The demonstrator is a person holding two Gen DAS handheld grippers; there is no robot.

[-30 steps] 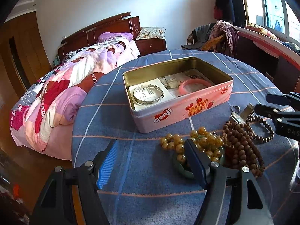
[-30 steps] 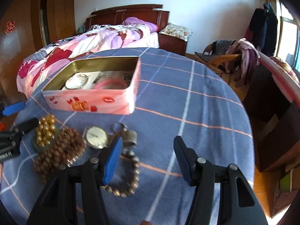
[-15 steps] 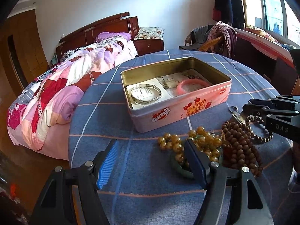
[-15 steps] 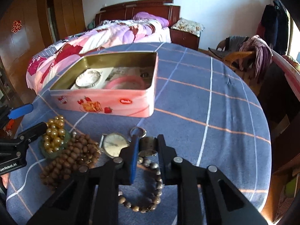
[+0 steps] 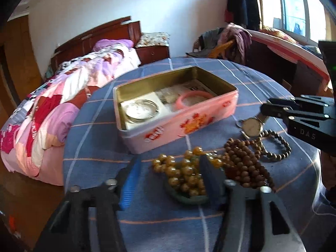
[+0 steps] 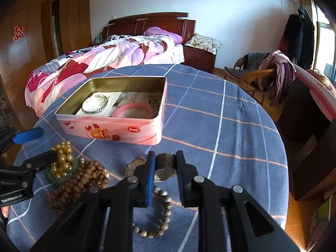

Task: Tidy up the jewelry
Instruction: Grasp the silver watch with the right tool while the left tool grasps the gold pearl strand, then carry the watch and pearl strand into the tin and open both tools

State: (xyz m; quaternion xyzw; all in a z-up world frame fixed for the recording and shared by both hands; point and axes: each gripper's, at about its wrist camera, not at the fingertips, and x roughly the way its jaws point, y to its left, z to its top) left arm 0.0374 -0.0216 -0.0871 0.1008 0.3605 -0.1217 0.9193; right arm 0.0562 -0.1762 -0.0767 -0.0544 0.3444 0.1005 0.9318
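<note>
We see an open pink tin (image 6: pixel 117 129) on the table, holding a silver bangle (image 6: pixel 95 104) and a pink bangle (image 6: pixel 134 110). Before it lie golden beads (image 6: pixel 62 160), brown wooden beads (image 6: pixel 84 178), a watch (image 5: pixel 252 127) and a dark bead bracelet (image 6: pixel 159 214).

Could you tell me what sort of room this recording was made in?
Most likely a lived-in bedroom at home: a made-up bed with a wooden headboard, a bedside cabinet, and clothes draped over a chair near the window.

Checked table (image 6: pixel 231 126), pink tin (image 6: pixel 117 129), beads (image 6: pixel 79 180), watch (image 5: pixel 251 127)
</note>
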